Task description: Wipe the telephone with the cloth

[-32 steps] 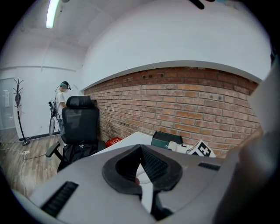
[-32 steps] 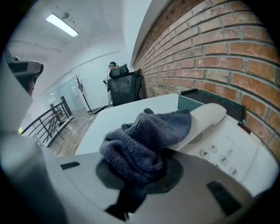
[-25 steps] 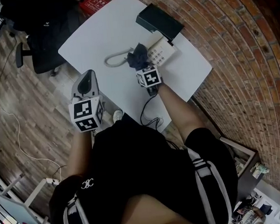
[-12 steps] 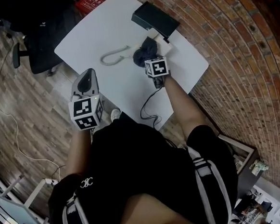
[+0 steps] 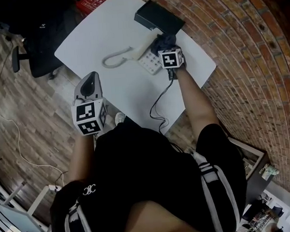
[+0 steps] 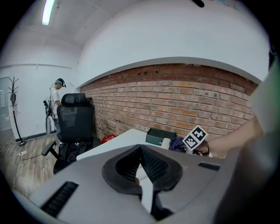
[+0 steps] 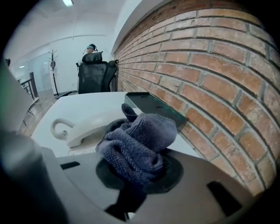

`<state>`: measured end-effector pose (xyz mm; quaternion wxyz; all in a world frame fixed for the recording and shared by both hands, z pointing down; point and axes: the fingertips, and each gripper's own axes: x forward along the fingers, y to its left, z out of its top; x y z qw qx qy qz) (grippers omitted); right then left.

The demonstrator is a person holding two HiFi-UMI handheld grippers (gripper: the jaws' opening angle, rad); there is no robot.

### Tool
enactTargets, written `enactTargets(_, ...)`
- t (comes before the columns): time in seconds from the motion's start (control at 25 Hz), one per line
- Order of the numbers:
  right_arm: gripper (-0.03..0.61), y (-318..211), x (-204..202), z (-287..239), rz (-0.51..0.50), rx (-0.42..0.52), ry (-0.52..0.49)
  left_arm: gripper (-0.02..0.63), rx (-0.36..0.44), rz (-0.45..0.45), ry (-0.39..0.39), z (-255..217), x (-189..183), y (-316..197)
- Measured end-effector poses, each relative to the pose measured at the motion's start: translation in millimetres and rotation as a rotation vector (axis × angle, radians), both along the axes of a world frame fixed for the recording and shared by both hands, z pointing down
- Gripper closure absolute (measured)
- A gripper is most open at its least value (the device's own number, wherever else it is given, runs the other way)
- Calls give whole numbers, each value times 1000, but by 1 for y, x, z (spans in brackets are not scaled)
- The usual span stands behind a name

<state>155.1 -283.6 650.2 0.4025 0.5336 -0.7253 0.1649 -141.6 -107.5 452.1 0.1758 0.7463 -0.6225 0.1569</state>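
Observation:
A white telephone [image 5: 149, 61] lies on the white table [image 5: 103, 31], its handset [image 5: 116, 57] stretching left of the keypad. My right gripper [image 5: 168, 48] is shut on a bunched dark blue cloth [image 5: 167, 38] at the telephone's far right end, next to a dark box [image 5: 158, 17]. In the right gripper view the cloth [image 7: 138, 140] bulges out of the right gripper [image 7: 139, 169], with the handset [image 7: 87, 129] just left of it. My left gripper [image 5: 88, 81] hangs shut and holding nothing off the table's near left edge. The left gripper [image 6: 140, 151] points toward the table.
A black cable [image 5: 159, 104] runs from the telephone over the table's near edge. A black office chair [image 5: 44, 41] stands left of the table, and a red item [image 5: 95, 1] lies beyond it. A brick wall [image 5: 239, 45] borders the right. A person [image 6: 54, 98] stands far off.
My right gripper has carried the cloth rightward and away across the telephone, from the handset side to the end by the dark box, baring the keypad. The left gripper stayed put.

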Motion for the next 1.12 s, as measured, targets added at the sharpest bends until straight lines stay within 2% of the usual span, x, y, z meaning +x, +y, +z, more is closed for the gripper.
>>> enactTargets(0.16,537,-18,17,-7,20,21,36,614,-8,2,-7,3,1,-3)
enactTargets(0.36,534,-29,25,-11,55,34,16,614,-7,19,-5,4,6,-6)
enactTargets(0.52,534,-35,38,-17,140,88,34,614,-9,32,-8,5,11,-7)
enactTargets(0.64,534,-34,44,-17,167,89,51,614,-10,35,-5,5,11,-7)
enactTargets(1.12,534,19,-41,6,-102,50,114,614,-1,55,19,3,13,-4)
